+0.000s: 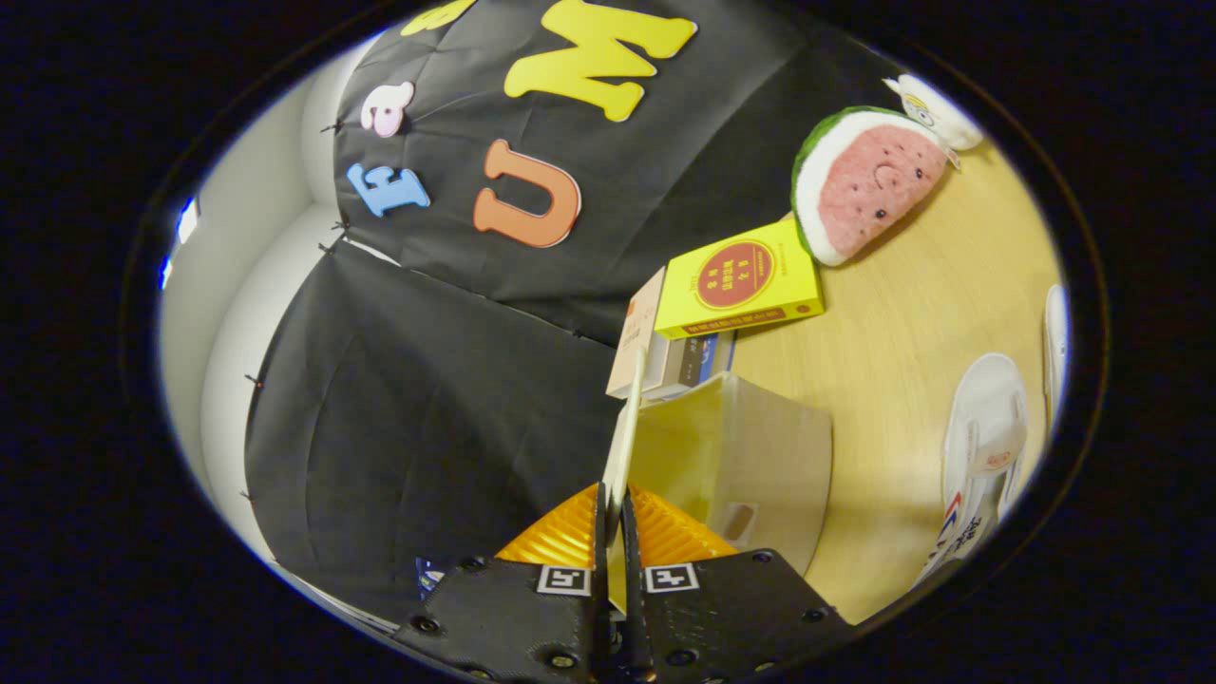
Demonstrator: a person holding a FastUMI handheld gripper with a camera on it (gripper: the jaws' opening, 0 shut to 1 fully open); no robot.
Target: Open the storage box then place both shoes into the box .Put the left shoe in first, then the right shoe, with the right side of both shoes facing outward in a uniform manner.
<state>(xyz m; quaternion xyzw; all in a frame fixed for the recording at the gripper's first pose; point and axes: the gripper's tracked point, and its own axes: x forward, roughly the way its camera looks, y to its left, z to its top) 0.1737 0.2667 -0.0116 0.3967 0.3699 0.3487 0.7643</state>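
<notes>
My gripper (615,503) is shut on the thin edge of the storage box's lid (625,427), which stands on edge between the two fingers and runs ahead of them. The translucent storage box (750,446) sits just right of the fingers on the wooden table, its lid swung up. A white shoe (983,446) with red and blue marks lies on the table to the right of the box. The edge of a second white shoe (1054,332) shows beyond it, mostly cut off.
Beyond the box lies a stack of books (679,366) with a yellow book (741,280) on top. A watermelon plush (869,180) and a small white plush (936,109) sit further back on the wooden table (893,323). Black cloth wall stands to the left.
</notes>
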